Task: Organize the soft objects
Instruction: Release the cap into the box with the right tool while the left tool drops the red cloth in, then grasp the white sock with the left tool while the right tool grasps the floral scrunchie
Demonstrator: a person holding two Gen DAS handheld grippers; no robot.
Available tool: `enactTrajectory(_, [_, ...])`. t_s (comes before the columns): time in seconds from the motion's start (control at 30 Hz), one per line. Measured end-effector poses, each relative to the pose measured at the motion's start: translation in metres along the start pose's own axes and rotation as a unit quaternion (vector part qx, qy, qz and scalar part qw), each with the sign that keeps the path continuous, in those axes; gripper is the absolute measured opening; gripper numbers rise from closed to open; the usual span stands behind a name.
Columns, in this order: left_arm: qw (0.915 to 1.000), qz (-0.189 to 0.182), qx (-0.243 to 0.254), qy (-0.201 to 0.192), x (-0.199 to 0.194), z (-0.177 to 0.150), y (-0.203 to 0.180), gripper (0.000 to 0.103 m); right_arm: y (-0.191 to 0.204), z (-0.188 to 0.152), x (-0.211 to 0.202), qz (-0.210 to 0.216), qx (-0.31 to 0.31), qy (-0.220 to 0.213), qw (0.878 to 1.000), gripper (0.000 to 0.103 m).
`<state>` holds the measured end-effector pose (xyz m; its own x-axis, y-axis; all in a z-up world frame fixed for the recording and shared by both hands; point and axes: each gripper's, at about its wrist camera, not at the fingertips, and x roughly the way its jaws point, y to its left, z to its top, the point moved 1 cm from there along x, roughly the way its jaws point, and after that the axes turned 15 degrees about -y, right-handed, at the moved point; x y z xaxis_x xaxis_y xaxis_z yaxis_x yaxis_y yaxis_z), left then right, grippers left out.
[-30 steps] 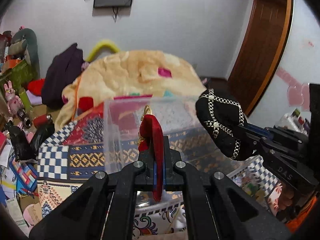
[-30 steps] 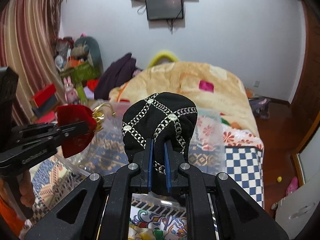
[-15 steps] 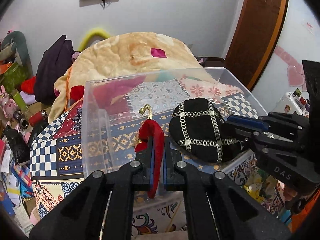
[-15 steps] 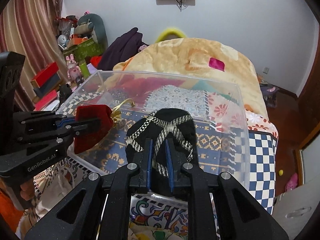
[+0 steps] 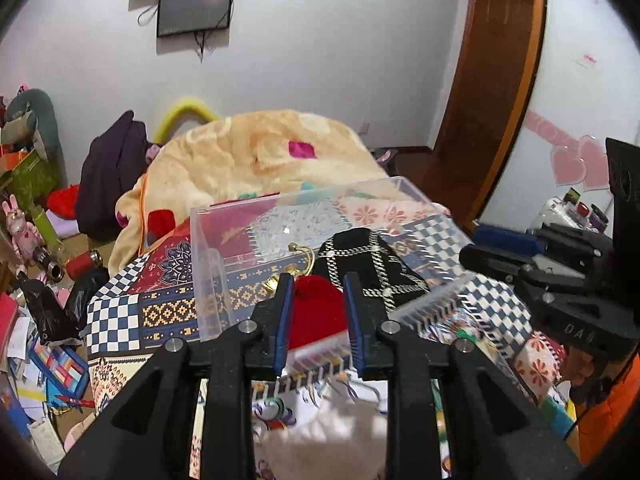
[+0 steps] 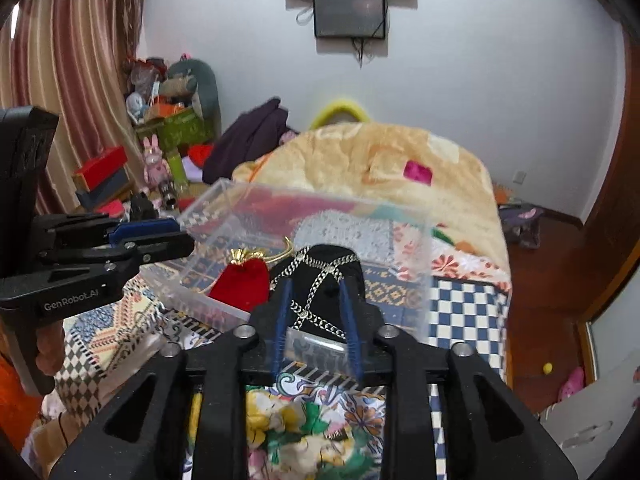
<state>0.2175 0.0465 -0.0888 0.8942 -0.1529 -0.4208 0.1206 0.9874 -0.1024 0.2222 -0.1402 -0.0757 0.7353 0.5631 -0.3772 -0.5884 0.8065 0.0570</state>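
A clear plastic bin (image 5: 208,276) stands on the patterned bedspread; it also shows in the right wrist view (image 6: 424,276). In it lie a red velvet pouch (image 5: 318,308) with a gold drawstring and a black cap (image 5: 366,260) with silver chain trim, side by side. The right wrist view shows the pouch (image 6: 240,284) left of the cap (image 6: 324,276). My left gripper (image 5: 318,316) is open, with its jaws either side of the pouch at the bin's near wall. My right gripper (image 6: 316,320) is open, with its jaws either side of the cap.
A peach blanket (image 5: 256,160) is heaped on the bed behind the bin. Boxes, toys and bags (image 5: 36,240) clutter the floor at the left. A wooden door (image 5: 492,92) stands at the right. A floral cloth (image 6: 304,432) lies under the right gripper.
Both grippers lowered their items into the bin, then opened and let go. The pouch and the cap now lie in the bin, and both grippers have drawn back a little.
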Motion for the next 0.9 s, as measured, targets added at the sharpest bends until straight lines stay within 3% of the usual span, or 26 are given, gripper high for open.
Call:
enactTrajectory(0.1, [0.9998,0.002,0.016,-0.012,-0.021,-0.008,-0.008,0.025,0.002,-0.002,-0.020,-0.003,-0.003,-0.027,1.000,0.042])
enactTrajectory(0.27, [0.9996,-0.006,0.017,-0.019,-0.044,-0.026,-0.013,0.040,0.005,-0.013,-0.034,0.001,0.003,-0.038,0.999,0.052])
enactTrajectory(0.53, [0.9999,-0.009,-0.005,0.006,-0.052,-0.061,-0.013,0.047,0.011,-0.056,-0.029,0.006,0.029,0.007,1.000,0.057])
enactTrajectory(0.9, [0.9981,-0.001,-0.034,0.052,-0.046,-0.107,0.002,0.047,0.023,-0.091,-0.014,0.015,0.026,0.062,0.998,0.057])
